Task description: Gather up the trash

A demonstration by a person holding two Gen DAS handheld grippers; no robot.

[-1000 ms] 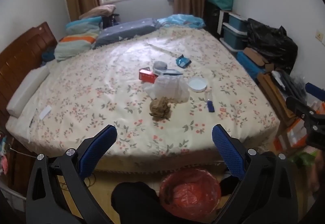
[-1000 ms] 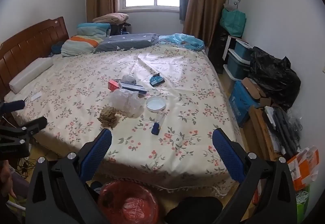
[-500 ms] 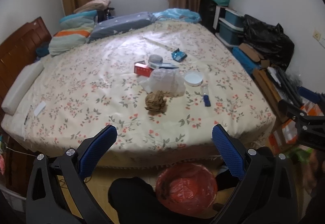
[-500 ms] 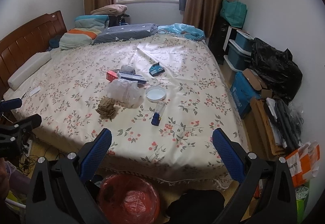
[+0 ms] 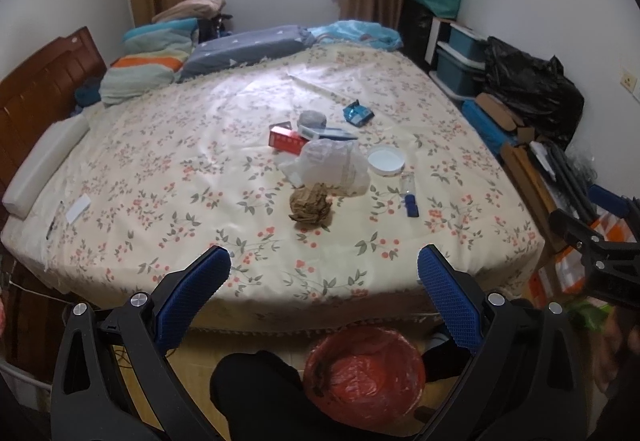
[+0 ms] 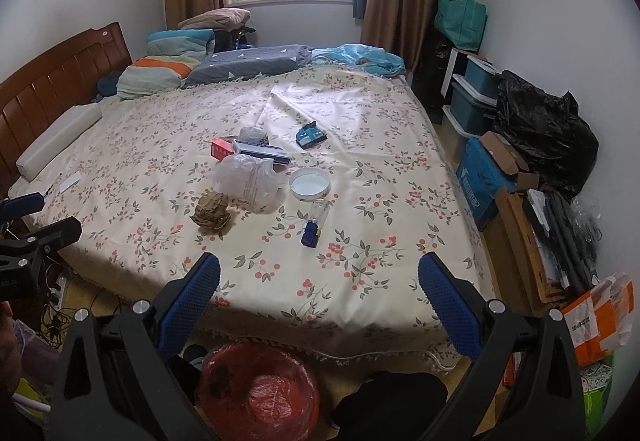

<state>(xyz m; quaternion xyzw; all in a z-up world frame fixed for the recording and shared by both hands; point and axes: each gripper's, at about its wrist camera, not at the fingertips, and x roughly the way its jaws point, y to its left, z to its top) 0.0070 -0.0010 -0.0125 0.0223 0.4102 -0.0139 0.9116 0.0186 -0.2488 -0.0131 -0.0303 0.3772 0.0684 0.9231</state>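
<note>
Trash lies mid-bed: a crumpled brown paper ball (image 5: 311, 206) (image 6: 212, 212), a clear plastic bag (image 5: 328, 166) (image 6: 248, 179), a red box (image 5: 287, 139), a white-blue box (image 6: 262, 152), a white round lid (image 5: 386, 160) (image 6: 310, 183), a small bottle with a blue cap (image 5: 410, 197) (image 6: 315, 224) and a blue wrapper (image 5: 358, 113) (image 6: 311, 135). A bin with a red liner (image 5: 366, 373) (image 6: 258, 391) stands on the floor at the bed's foot. My left gripper (image 5: 324, 273) and right gripper (image 6: 319, 277) are open and empty, short of the bed's edge.
The floral bedspread (image 5: 180, 169) covers the bed, with pillows (image 5: 154, 67) and a wooden headboard (image 5: 36, 93) at the left. Boxes, blue bins and a black bag (image 6: 540, 133) crowd the floor on the right. A white card (image 5: 78, 208) lies near the left edge.
Both grippers have risen and moved a little closer to the bed, so the trash looks larger. Both stay open and empty. Nothing on the bed has moved.
</note>
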